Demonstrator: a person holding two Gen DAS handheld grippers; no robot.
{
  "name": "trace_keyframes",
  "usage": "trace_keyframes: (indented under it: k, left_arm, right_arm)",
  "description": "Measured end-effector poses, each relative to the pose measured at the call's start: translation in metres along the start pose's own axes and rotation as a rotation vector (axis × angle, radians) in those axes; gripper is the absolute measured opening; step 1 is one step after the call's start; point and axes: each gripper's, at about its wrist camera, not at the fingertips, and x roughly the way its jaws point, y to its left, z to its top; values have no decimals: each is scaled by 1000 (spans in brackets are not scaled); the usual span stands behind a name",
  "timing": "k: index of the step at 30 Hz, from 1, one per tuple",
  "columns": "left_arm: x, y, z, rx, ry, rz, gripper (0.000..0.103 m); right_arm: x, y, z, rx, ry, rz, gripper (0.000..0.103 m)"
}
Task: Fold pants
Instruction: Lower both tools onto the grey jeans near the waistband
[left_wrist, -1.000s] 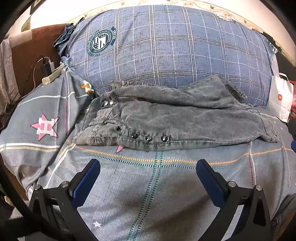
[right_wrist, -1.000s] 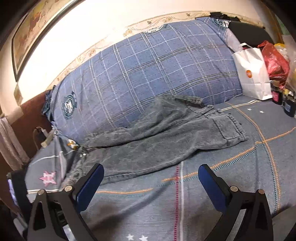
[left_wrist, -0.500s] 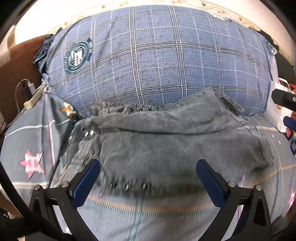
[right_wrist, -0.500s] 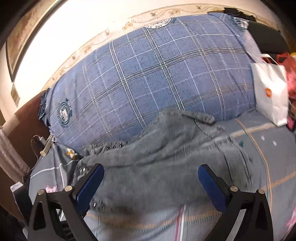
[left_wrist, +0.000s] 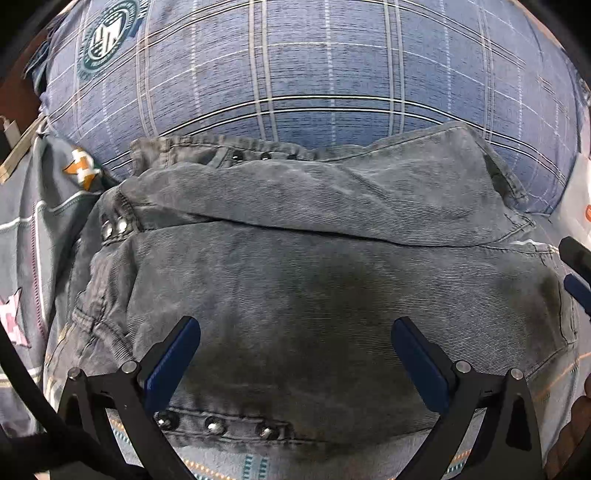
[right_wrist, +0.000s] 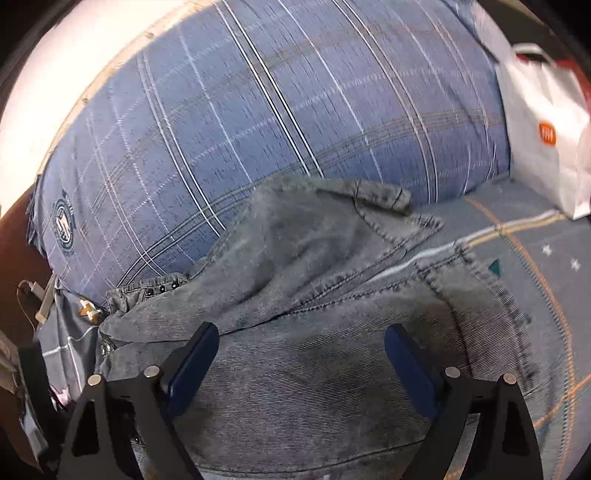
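Left gripper (left_wrist: 295, 354) and right gripper (right_wrist: 301, 350), both spread wide and grasping nothing, hover over the grey denim pants (left_wrist: 314, 266) lying crumpled on the bedsheet (right_wrist: 535, 236), the plaid pillow (left_wrist: 314, 66) at 12 o'clock; approach step, next requiring an edge grasp.

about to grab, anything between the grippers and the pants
Nothing visible. The left gripper and right gripper are both open right over the pants, with bare denim between the fingers. The pillow lies behind the pants.

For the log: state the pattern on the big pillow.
Blue plaid with white and dark lines on the pillow; clearest in the left wrist view.
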Motion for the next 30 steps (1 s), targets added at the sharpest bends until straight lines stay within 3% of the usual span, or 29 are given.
trace_keyframes:
  k: [2, 10, 15, 20, 24, 30]
  left_arm:
    - [-7, 3, 0, -5, -16, -17, 103]
    - [-12, 14, -2, -35, -19, 12, 103]
    - [-15, 10, -2, -9, -33, 21, 103]
    - [-13, 16, 1, -26, -24, 5, 103]
    - [-8, 21, 3, -48, -16, 3, 103]
    - [-1, 23, -1, -66, 4, -12, 103]
  right_arm:
    - [5, 1, -2, 9, 17, 28, 93]
    - [0, 14, -11, -55, -2, -18, 93]
    - [-10, 9, 2, -6, 12, -4, 91]
    - [4, 14, 42, 4, 82, 9, 89]
    - [38, 4, 88, 66, 119, 4, 81]
    - [101, -48, 134, 351, 144, 58, 80]
